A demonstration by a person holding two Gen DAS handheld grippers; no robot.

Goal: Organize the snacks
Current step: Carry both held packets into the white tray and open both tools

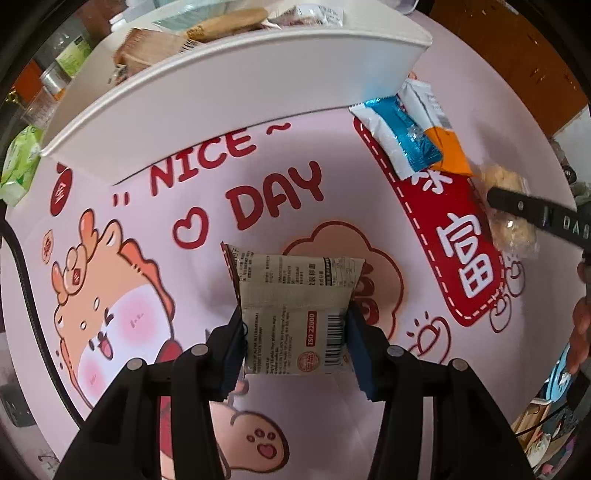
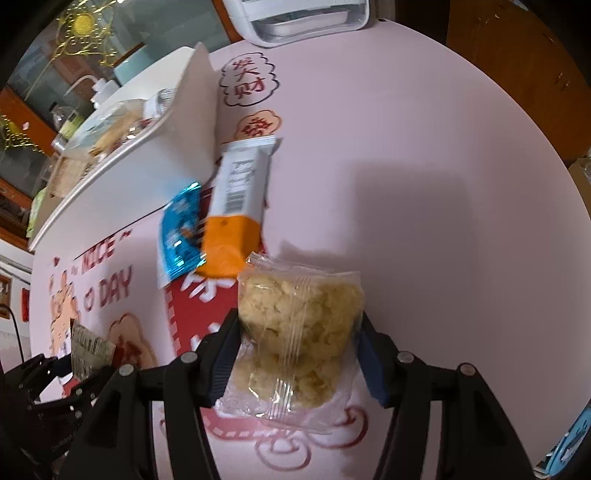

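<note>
My left gripper (image 1: 295,328) is shut on a beige snack packet (image 1: 291,310) with a barcode, held above the pink printed table. My right gripper (image 2: 299,354) is shut on a clear bag of yellow puffed snack (image 2: 295,332); that bag (image 1: 513,214) and a right finger show at the right of the left wrist view. A blue-and-white wrapper (image 1: 399,136) and an orange-and-white wrapper (image 1: 439,129) lie side by side next to the white tray (image 1: 229,77), which holds several snacks. Both wrappers also show in the right wrist view, blue (image 2: 181,229) and orange (image 2: 236,206).
The tray (image 2: 155,173) stands at the table's far left side. A white appliance (image 2: 303,18) stands at the far edge. Bottles and a green pack (image 1: 18,162) lie beyond the tray. The left gripper (image 2: 66,384) shows low left in the right wrist view.
</note>
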